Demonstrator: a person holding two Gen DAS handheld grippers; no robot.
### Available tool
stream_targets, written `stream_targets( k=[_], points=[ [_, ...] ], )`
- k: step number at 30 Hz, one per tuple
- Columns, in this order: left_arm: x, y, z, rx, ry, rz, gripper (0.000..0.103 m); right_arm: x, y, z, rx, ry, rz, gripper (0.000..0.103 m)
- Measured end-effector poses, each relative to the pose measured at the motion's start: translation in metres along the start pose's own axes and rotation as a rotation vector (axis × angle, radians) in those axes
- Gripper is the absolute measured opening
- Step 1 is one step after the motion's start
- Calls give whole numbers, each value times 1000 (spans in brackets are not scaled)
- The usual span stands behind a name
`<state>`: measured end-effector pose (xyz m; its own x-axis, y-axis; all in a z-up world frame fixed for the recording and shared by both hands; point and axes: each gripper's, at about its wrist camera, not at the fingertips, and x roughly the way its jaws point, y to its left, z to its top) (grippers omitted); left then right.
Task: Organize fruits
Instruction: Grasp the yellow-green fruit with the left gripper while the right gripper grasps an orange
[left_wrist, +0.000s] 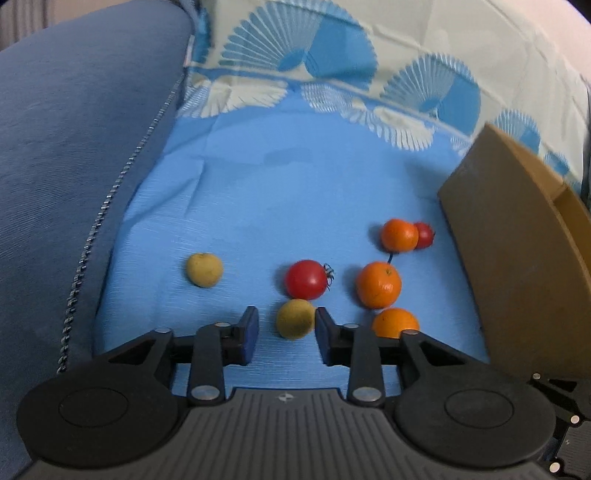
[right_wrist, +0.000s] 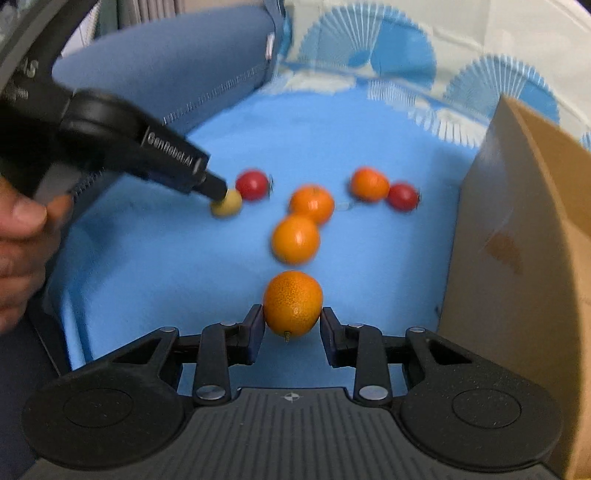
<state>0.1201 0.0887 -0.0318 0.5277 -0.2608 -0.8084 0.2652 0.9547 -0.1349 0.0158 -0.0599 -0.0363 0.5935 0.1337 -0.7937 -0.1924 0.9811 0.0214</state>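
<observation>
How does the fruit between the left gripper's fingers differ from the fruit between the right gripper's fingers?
The yellow-green fruit at the left gripper is dull, and only one pad is near it, so it is not gripped. The orange in the right gripper is bright, speckled and clamped between both pads. Both are round and small.

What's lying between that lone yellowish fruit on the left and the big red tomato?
Nothing: in the left wrist view only bare blue cloth lies between the lone yellowish round fruit and the red tomato.
</observation>
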Motion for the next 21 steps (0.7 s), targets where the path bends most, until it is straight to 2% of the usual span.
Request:
stream_targets(
  k=[4, 12, 13, 14, 15, 21],
  points=[
    [10, -7, -1, 34, 15, 18, 42, 9, -6, -4, 29, 41, 6, 35],
    [23, -20, -1, 94, 19, 36, 42, 13, -8, -7, 35, 44, 10, 35],
    [24, -21, -2, 99, 21, 43, 39, 13, -9, -7, 36, 43, 11, 35],
    [25, -22, -2, 102, 20, 51, 32, 14, -9, -7, 37, 44, 12, 35],
    [26, -22, -2, 104, 18, 57, 30, 13, -10, -7, 37, 43, 13, 35],
    [16, -22, -3, 87, -10, 51, 30, 10, -11, -5, 33, 25, 6, 35]
  ],
)
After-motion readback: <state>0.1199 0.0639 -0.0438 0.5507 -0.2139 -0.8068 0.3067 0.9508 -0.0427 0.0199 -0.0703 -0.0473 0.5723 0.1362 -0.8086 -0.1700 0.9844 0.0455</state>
